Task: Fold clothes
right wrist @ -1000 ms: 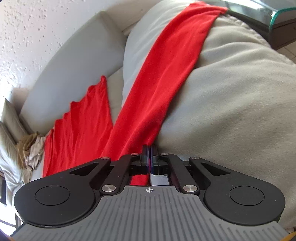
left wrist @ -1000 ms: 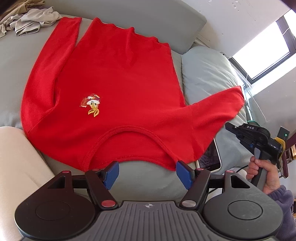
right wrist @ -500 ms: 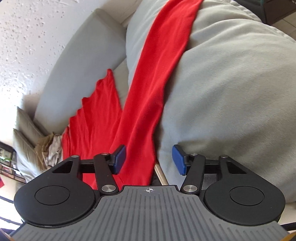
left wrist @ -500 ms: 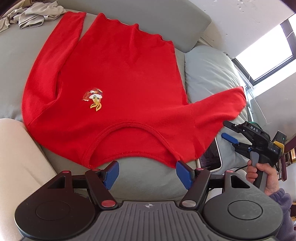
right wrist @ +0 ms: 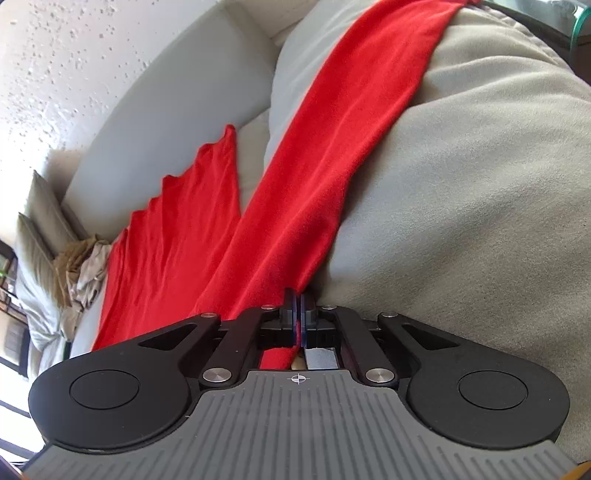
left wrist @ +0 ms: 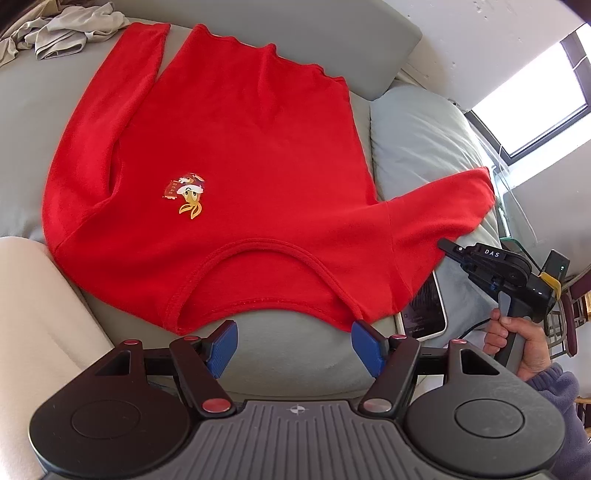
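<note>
A red long-sleeved top (left wrist: 229, 177) lies spread flat, front up, across the seat of a grey sofa (left wrist: 33, 110), its neckline toward the seat's front edge and its hem against the backrest. One sleeve (left wrist: 103, 122) lies folded down alongside the body near the seat's left end; the other sleeve (right wrist: 343, 147) drapes up and over a grey cushion (right wrist: 480, 184) at the right end.

The right gripper (right wrist: 298, 314), whose jaws have just been closing, is clamped on the lower edge of that draped sleeve close to the shoulder, red cloth pinched between its pads. The left gripper (left wrist: 291, 347) hangs with jaws apart and nothing between them, just short of the collar at the seat's front edge.

The step in hand appears to be the first sleeve fold: the next move likely calls for lifting the pinched sleeve off the cushion and carrying it inward across the chest, while the left gripper pins the collar.

Room is open over the body of the top. A tablet (left wrist: 424, 306) lies just beside the shoulder near the front right corner, and crumpled beige clothing (left wrist: 62, 29) sits at the far left corner, well apart.
</note>
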